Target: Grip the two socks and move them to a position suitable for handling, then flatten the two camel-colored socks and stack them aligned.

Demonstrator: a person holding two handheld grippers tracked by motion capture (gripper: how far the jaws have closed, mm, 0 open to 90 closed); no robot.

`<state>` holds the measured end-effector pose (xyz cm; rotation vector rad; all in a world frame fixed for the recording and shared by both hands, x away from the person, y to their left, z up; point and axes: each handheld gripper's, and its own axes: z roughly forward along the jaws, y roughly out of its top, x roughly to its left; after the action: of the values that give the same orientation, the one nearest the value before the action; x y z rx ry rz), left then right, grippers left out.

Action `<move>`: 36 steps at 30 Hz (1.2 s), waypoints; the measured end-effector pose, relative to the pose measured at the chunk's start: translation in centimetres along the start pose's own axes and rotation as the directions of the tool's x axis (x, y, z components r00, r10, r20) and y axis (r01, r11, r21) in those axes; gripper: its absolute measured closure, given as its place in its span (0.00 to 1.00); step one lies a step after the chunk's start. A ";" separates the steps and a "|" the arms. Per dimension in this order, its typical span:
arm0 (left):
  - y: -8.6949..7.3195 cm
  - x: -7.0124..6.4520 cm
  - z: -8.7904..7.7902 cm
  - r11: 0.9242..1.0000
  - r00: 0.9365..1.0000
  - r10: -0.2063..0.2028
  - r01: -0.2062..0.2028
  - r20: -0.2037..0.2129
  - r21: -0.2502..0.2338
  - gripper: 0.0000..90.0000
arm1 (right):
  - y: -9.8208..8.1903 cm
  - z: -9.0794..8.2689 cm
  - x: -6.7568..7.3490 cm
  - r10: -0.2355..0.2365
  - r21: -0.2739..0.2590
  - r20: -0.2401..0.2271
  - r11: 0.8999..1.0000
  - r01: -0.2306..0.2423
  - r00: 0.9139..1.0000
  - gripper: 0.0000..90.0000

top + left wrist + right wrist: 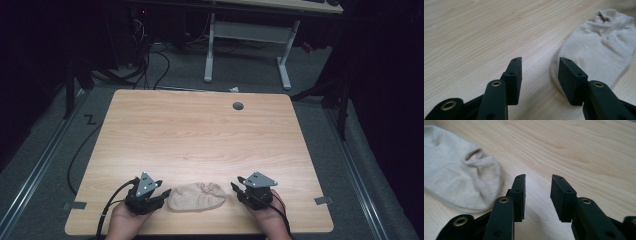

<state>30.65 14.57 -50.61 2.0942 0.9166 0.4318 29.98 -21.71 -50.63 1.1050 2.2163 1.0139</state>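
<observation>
sock [195, 197]: beige, lying flat and a bit bunched on the desk [200, 135], close to its near edge, cuff opening on its right end
left gripper [161, 194]: just off the sock's left end, fingers [515, 75] spread apart, nothing between them, not gripping
right gripper [235, 189]: just off the sock's right end by the cuff, fingers [562, 192] released too, bare wood in the gap
hands: one on each gripper, at the near edge either side of the sock

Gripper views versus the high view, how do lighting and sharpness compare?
High view: table lit, room around it dark, sock small and soft. Left gripper view: bright, sock weave fairly crisp. Right gripper view: even light, soft shadow under the right tool, sock slightly soft.
</observation>
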 end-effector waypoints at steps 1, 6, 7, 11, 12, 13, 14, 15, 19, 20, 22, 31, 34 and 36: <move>0.0 0.3 -0.1 1.000 1.000 -0.005 0.005 -0.003 -0.003 0.60 | 0.0 0.1 -0.2 0.007 -0.004 0.004 1.000 -0.007 1.000 0.71; -0.1 2.0 -0.5 0.999 0.999 -0.045 0.044 -0.022 -0.023 0.59 | -0.3 0.2 -1.7 0.043 -0.007 0.040 0.999 -0.043 0.998 0.68; -0.1 2.3 -0.5 0.998 0.998 -0.054 0.053 -0.028 -0.027 0.59 | -0.4 0.3 -2.0 0.053 -0.008 0.050 0.999 -0.053 0.997 0.68; -0.5 4.4 -0.7 0.997 0.995 -0.077 0.076 -0.059 -0.030 0.57 | -0.8 0.3 -3.2 0.081 -0.011 0.091 0.997 -0.080 0.993 0.66; -0.6 5.0 -0.8 0.996 0.994 -0.083 0.082 -0.073 -0.025 0.56 | -0.9 0.3 -3.5 0.091 -0.013 0.101 0.996 -0.090 0.991 0.65; -0.8 5.7 -0.8 0.996 0.992 -0.090 0.088 -0.086 -0.021 0.55 | -1.0 0.3 -3.8 0.103 -0.015 0.114 0.995 -0.102 0.988 0.65; -1.0 6.3 -0.9 0.995 0.990 -0.095 0.094 -0.102 -0.016 0.55 | -1.1 0.3 -4.2 0.109 -0.017 0.130 0.994 -0.107 0.986 0.64; -1.2 6.8 -0.9 0.996 0.988 -0.090 0.090 -0.122 -0.008 0.55 | -1.3 0.3 -4.6 0.116 -0.021 0.143 0.993 -0.114 0.983 0.63; -1.6 8.7 -1.0 0.995 0.982 -0.102 0.104 -0.158 0.006 0.53 | -2.2 0.5 -6.3 0.154 -0.004 0.197 0.988 -0.156 0.968 0.62; -1.6 9.1 -1.0 0.993 0.980 -0.113 0.115 -0.164 0.003 0.53 | -2.4 0.5 -6.6 0.157 0.000 0.208 0.987 -0.161 0.965 0.62; -1.7 9.6 -1.0 0.991 0.977 -0.129 0.131 -0.170 -0.001 0.53 | -2.8 0.4 -7.3 0.176 0.003 0.223 0.983 -0.181 0.959 0.59; -1.2 9.3 -0.3 0.995 0.984 -0.097 0.098 -0.150 0.002 0.52 | -3.6 -0.4 -7.8 0.195 0.000 0.248 0.979 -0.201 0.949 0.53; -1.2 9.1 -0.1 0.995 0.984 -0.103 0.104 -0.142 -0.002 0.52 | -3.6 -0.5 -7.6 0.185 0.002 0.250 0.981 -0.192 0.950 0.53; -1.2 9.0 -0.1 0.995 0.986 -0.095 0.096 -0.140 0.003 0.52 | -3.7 -0.6 -7.5 0.194 0.002 0.250 0.980 -0.201 0.949 0.53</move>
<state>36.11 21.71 -51.50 2.0390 1.0974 0.5296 32.08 -29.56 -52.62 1.4072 1.9546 0.8701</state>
